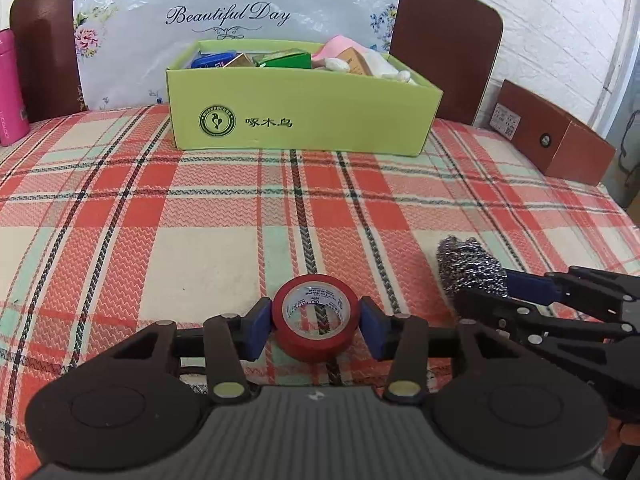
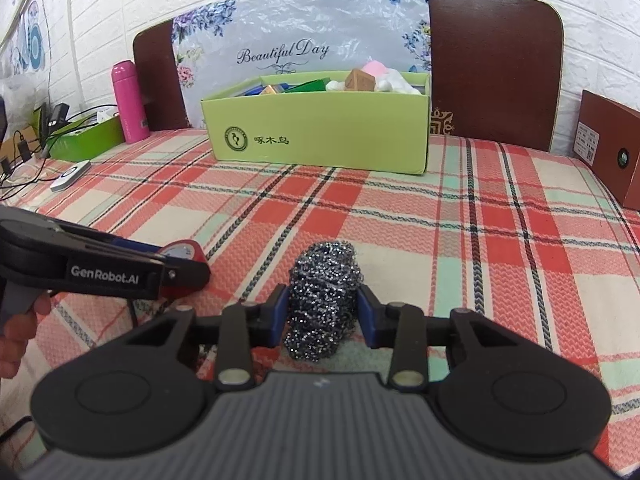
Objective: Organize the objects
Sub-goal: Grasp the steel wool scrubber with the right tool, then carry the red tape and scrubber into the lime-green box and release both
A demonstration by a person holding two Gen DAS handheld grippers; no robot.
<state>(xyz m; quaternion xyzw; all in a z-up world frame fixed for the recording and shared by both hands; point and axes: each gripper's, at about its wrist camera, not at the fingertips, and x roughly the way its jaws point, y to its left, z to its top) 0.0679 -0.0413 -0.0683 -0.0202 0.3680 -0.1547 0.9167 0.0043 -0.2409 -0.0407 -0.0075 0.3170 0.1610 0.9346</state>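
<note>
A red roll of tape (image 1: 304,350) stands on edge just above the plaid cloth, and my left gripper (image 1: 316,320) is shut on it, one blue pad pressed on each side. To its right, my right gripper (image 2: 322,312) is shut on a steel wool scourer (image 2: 324,276), squeezed between the blue pads. The scourer (image 1: 468,264) and the right gripper's fingers (image 1: 528,284) also show at the right of the left wrist view. The tape (image 2: 184,250) and the left gripper's fingers (image 2: 176,270) show at the left of the right wrist view. A green cardboard box (image 1: 304,120) (image 2: 320,140) holding several items stands farther back.
The plaid cloth (image 1: 200,220) stretches between the grippers and the box. A pink bottle (image 2: 130,100), a smaller green box (image 2: 88,136), cables and a white device (image 2: 70,176) sit at far left. A brown box (image 2: 612,152) stands at right. A person's hand (image 2: 16,332) holds the left gripper.
</note>
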